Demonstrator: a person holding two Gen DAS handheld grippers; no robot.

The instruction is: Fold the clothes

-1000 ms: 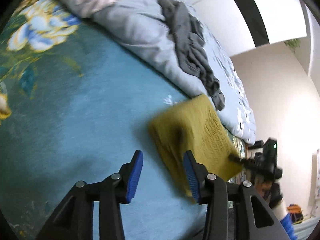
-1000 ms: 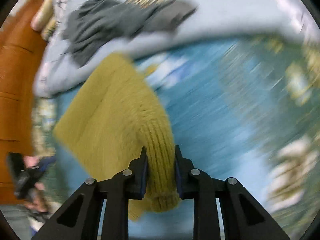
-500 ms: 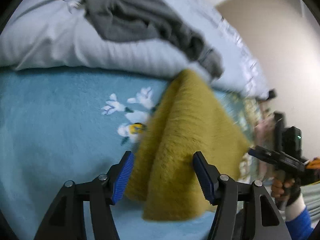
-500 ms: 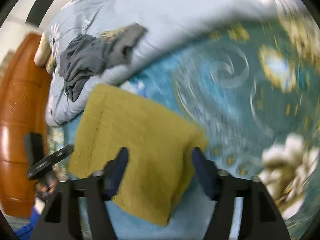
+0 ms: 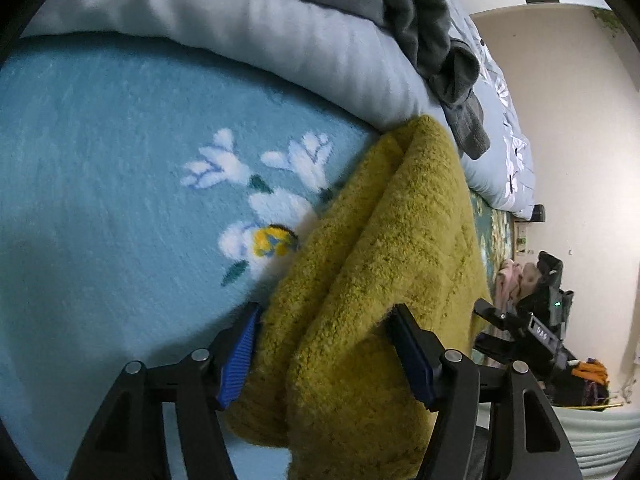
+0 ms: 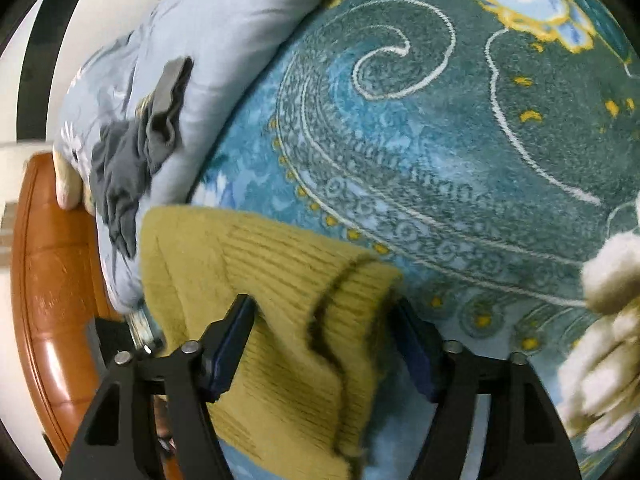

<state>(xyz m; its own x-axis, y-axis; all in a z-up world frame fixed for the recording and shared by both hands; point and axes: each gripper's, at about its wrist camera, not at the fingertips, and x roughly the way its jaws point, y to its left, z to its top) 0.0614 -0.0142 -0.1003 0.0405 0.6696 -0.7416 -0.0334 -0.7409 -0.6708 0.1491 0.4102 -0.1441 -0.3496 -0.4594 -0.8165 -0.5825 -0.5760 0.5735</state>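
A mustard-yellow knitted sweater (image 5: 400, 240) lies folded on the blue patterned blanket (image 5: 100, 160). My left gripper (image 5: 328, 356) is open, its blue pads on either side of the sweater's near folded edge. In the right wrist view the sweater (image 6: 260, 280) shows its ribbed hem, and my right gripper (image 6: 324, 348) is open around that hem. A grey garment (image 5: 400, 12) lies crumpled on the pale quilt (image 5: 260, 32), and shows in the right wrist view (image 6: 132, 160) too. The right gripper shows in the left wrist view (image 5: 524, 328), beyond the sweater.
The pale quilt (image 6: 224, 40) is bunched along the blanket's far side. An orange-brown wooden headboard (image 6: 52, 280) stands at the left. A cream plush object (image 6: 608, 320) lies at the right edge. A beige wall (image 5: 576, 120) is beyond the bed.
My right gripper has let go of the sweater and opened. Both grippers have moved in close, so their open jaws now straddle the sweater's edges.
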